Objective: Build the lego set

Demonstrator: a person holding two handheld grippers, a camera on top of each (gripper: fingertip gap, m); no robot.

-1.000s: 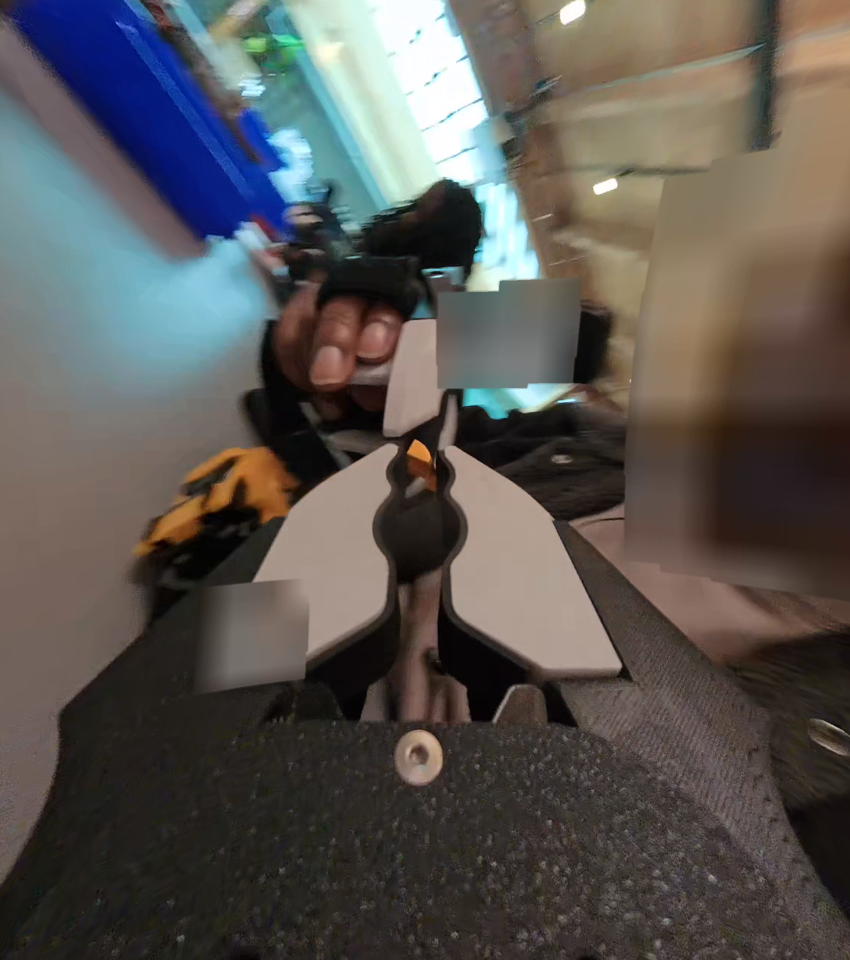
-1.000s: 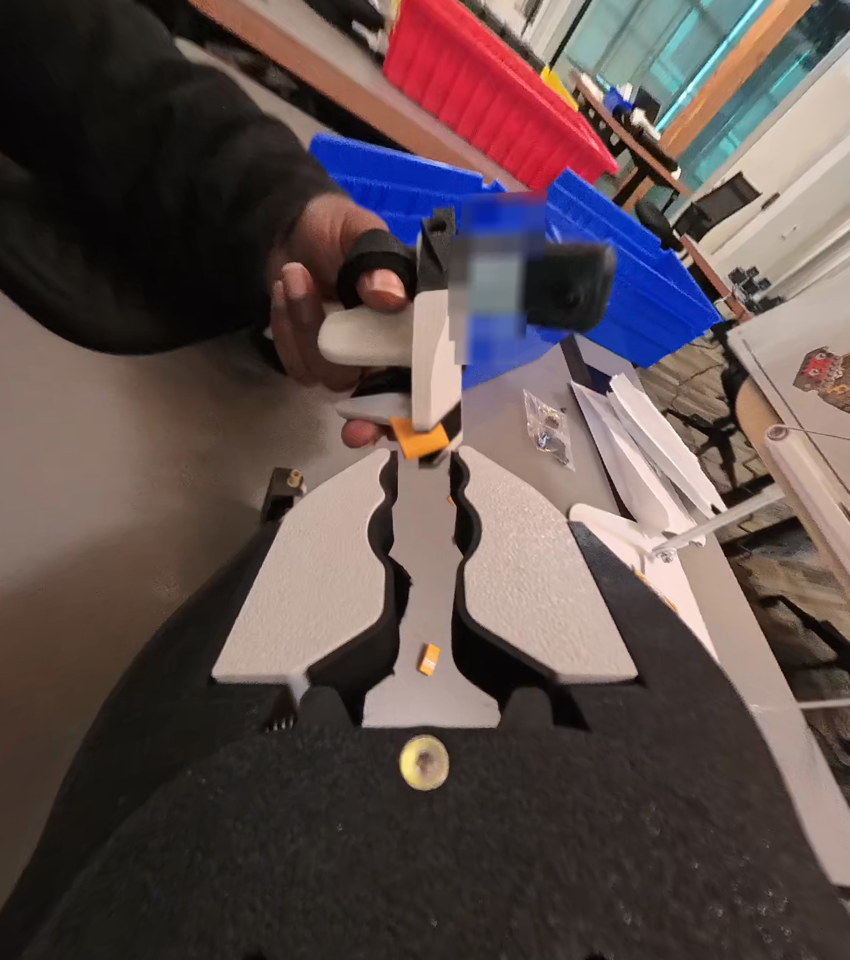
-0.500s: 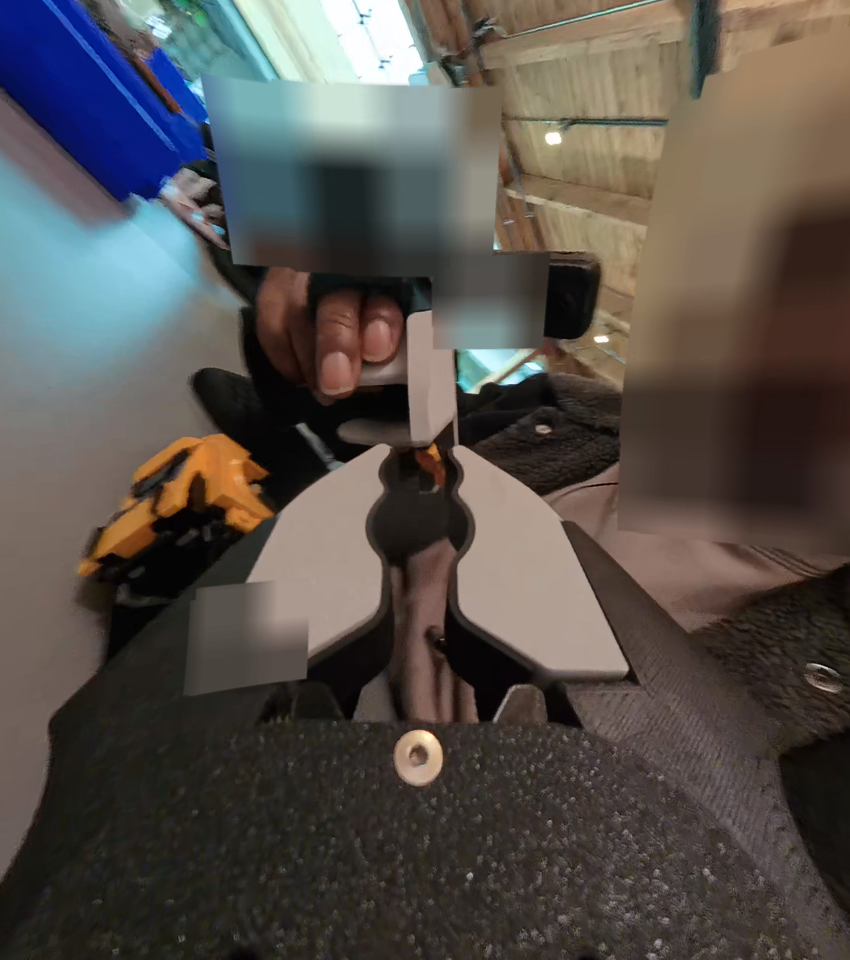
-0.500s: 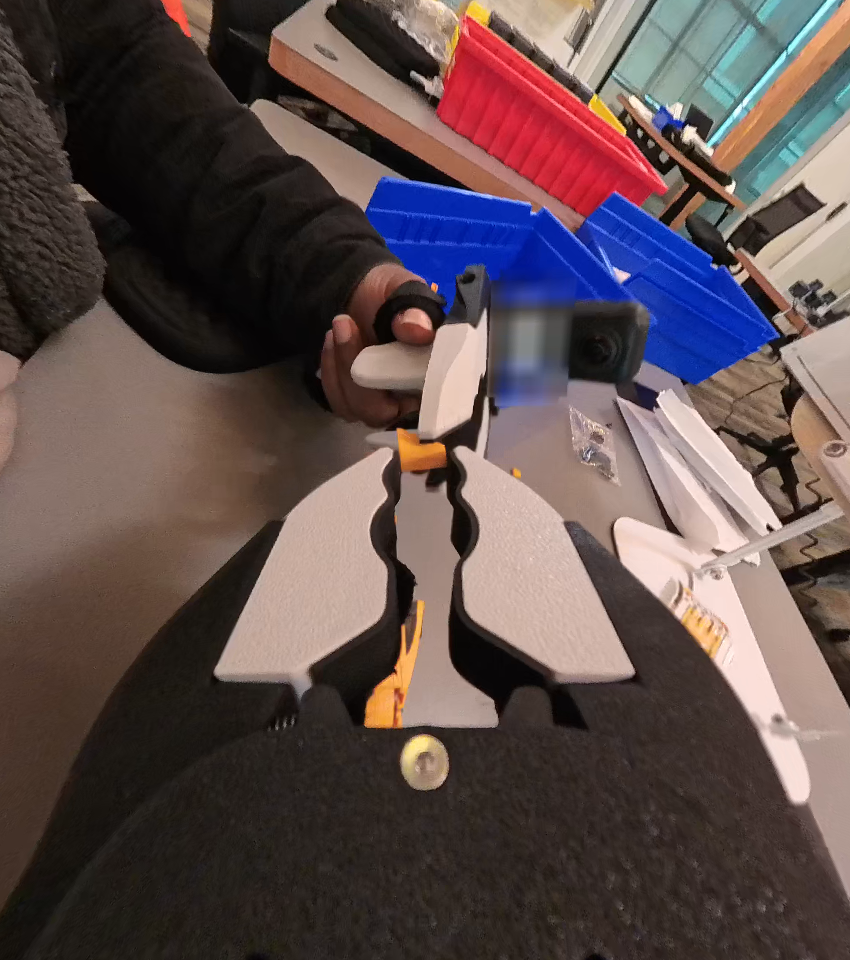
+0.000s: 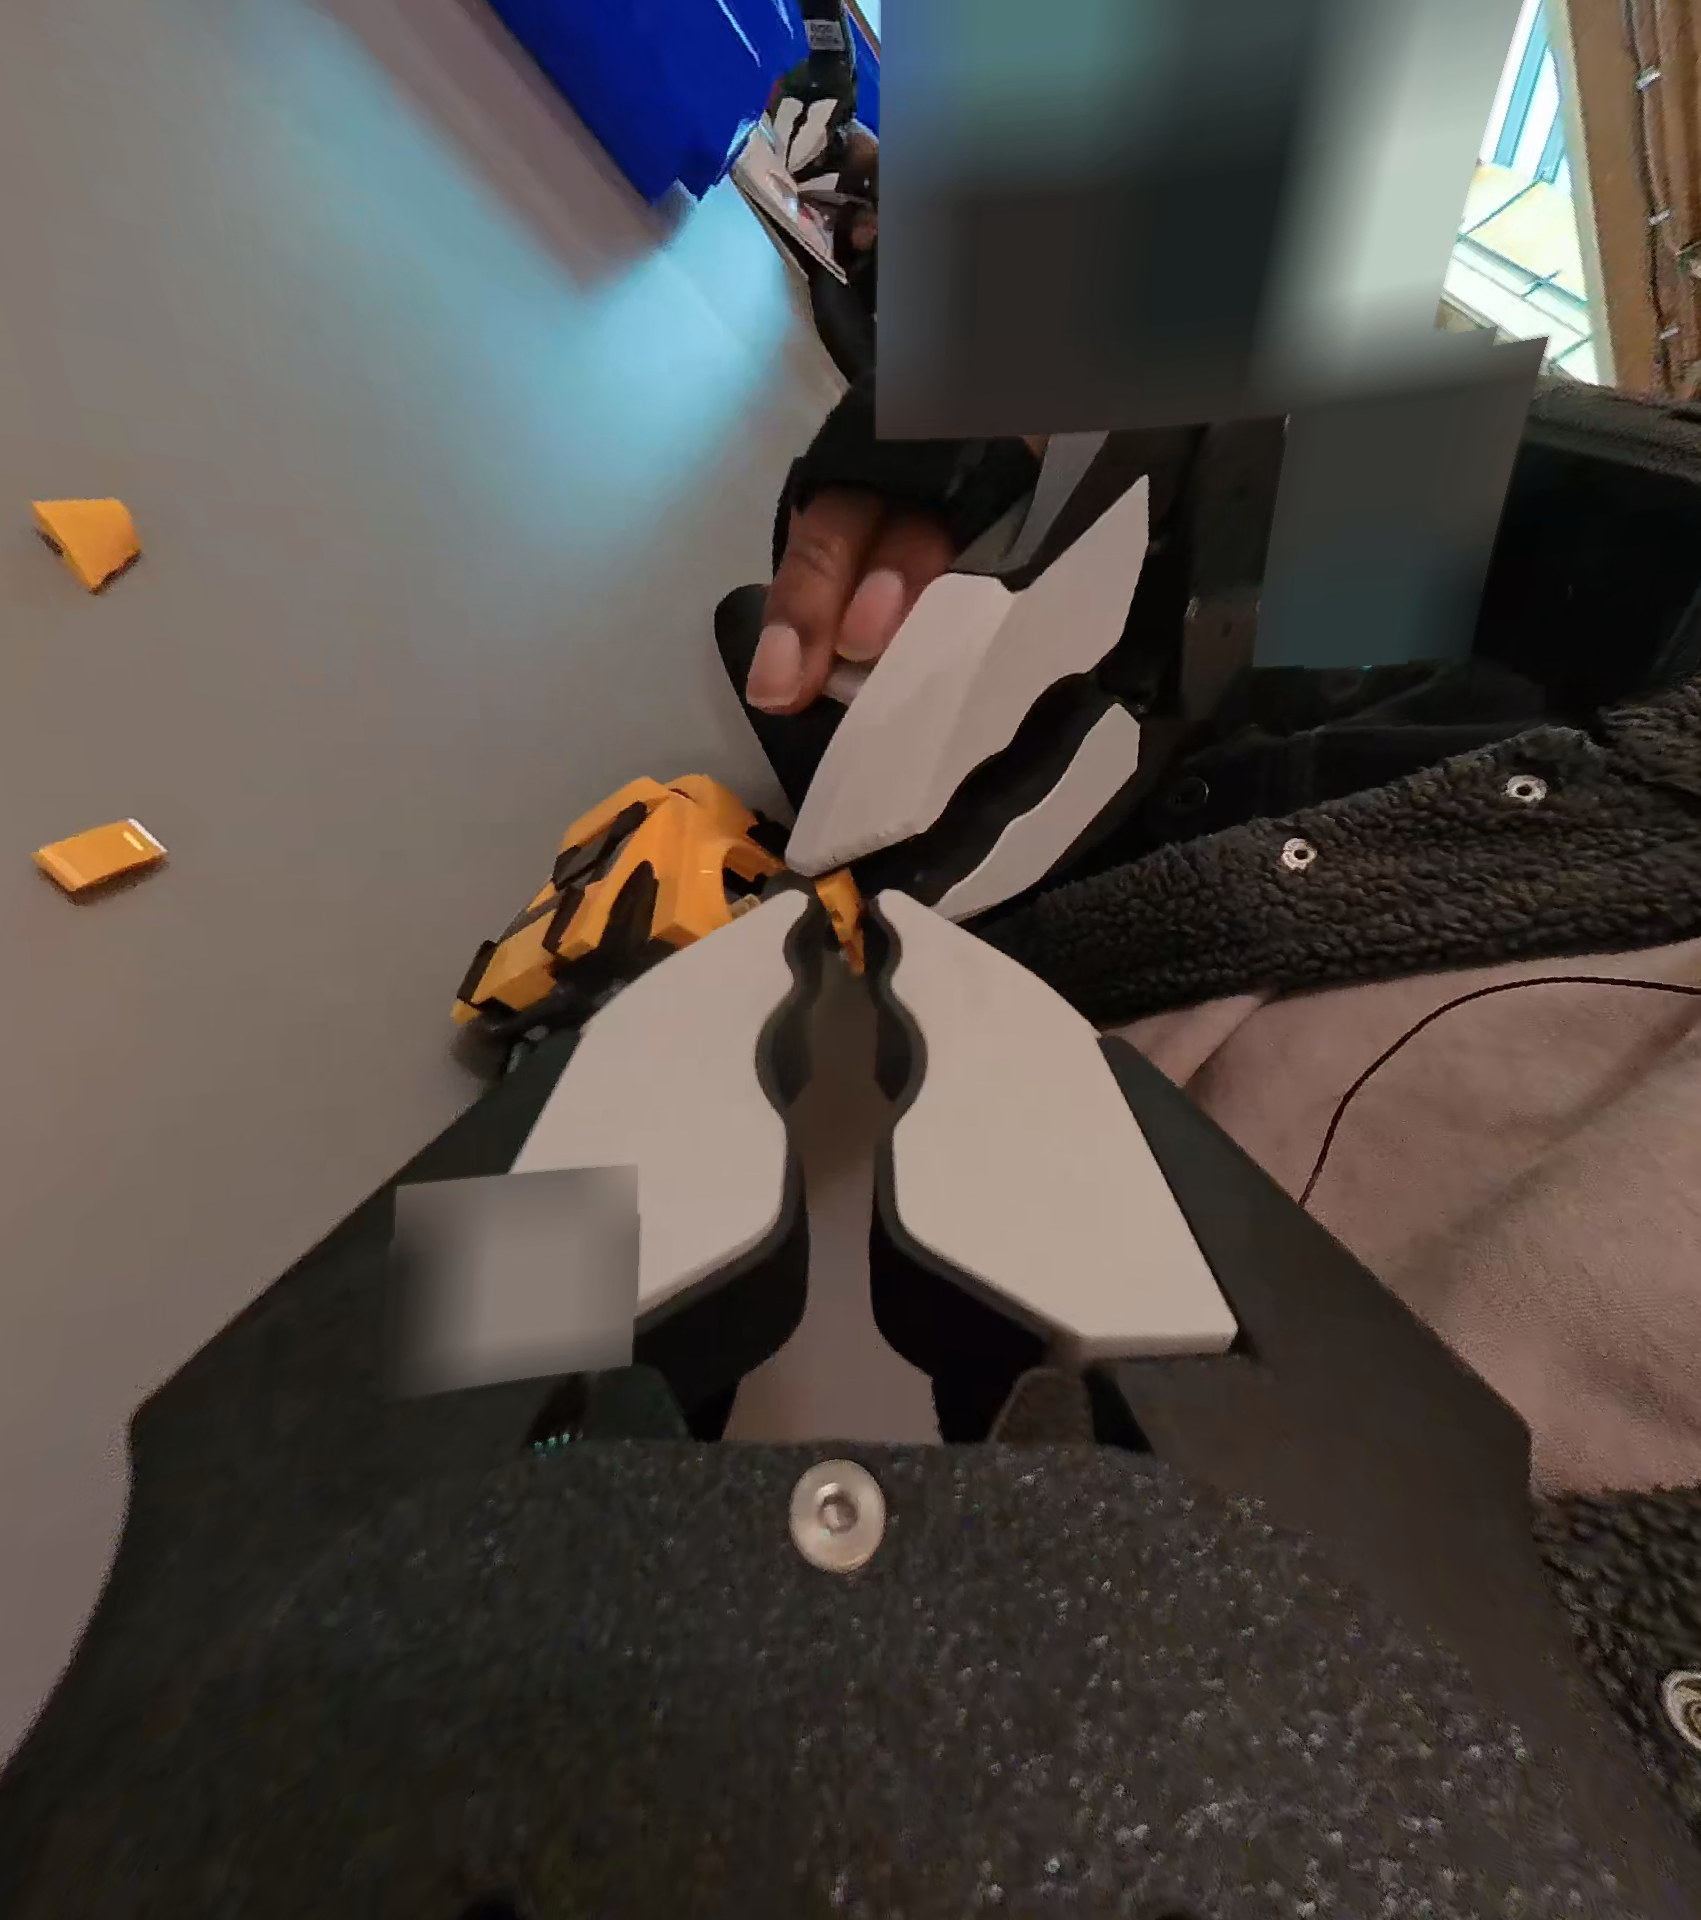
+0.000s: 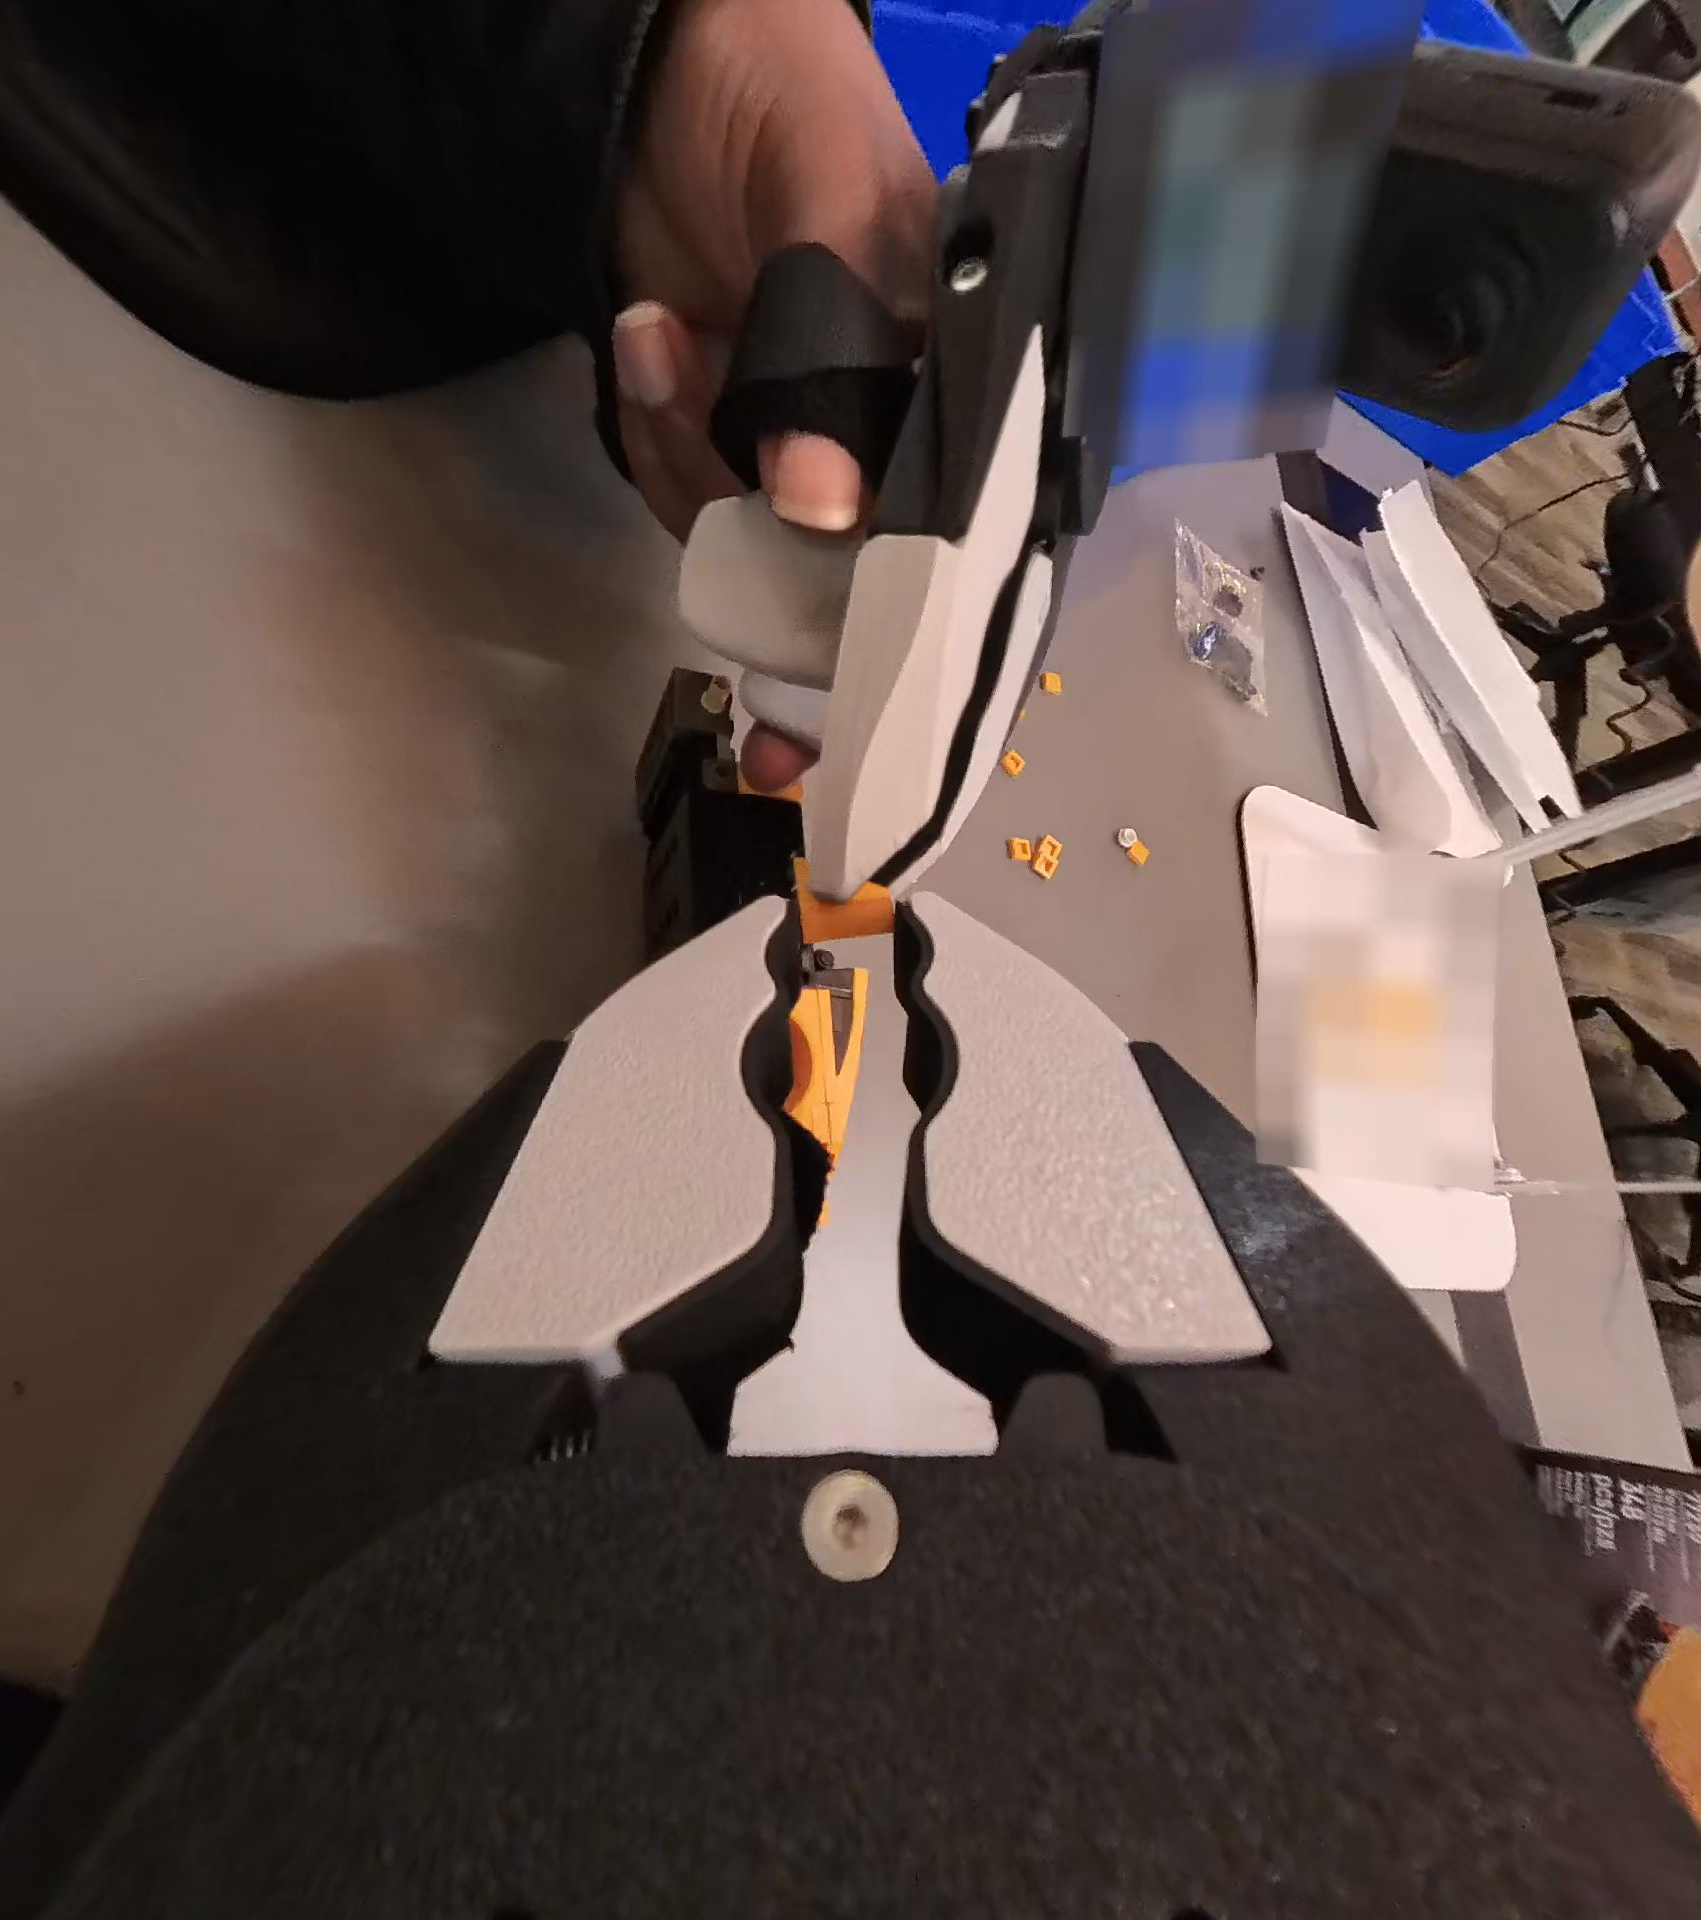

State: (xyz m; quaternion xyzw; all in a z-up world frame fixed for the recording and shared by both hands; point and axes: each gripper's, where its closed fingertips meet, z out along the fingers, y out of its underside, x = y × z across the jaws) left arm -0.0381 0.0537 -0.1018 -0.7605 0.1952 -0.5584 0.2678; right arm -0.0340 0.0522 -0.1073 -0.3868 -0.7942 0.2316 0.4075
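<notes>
— Pinching the same small orange plastic brick piece (image 6: 844,916) from two sides: our right claw (image 6: 841,914) grips it across its width, our left claw (image 5: 841,914) clenches on its thin edge, tips nearly meeting

— We judge a twist could pop it loose onto the grey table (image 6: 1168,790), beside the yellow-and-black toy car (image 5: 617,894)

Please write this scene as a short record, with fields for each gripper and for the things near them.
Left gripper: shut on a small orange plastic brick piece
Right gripper: shut on the same piece
Tips: meeting nose to nose
Beside the tips: orange and black brick-built toy car on the grey table
Loose parts: two orange wedge pieces, small orange square bricks
Farther: blue plastic bins
</notes>
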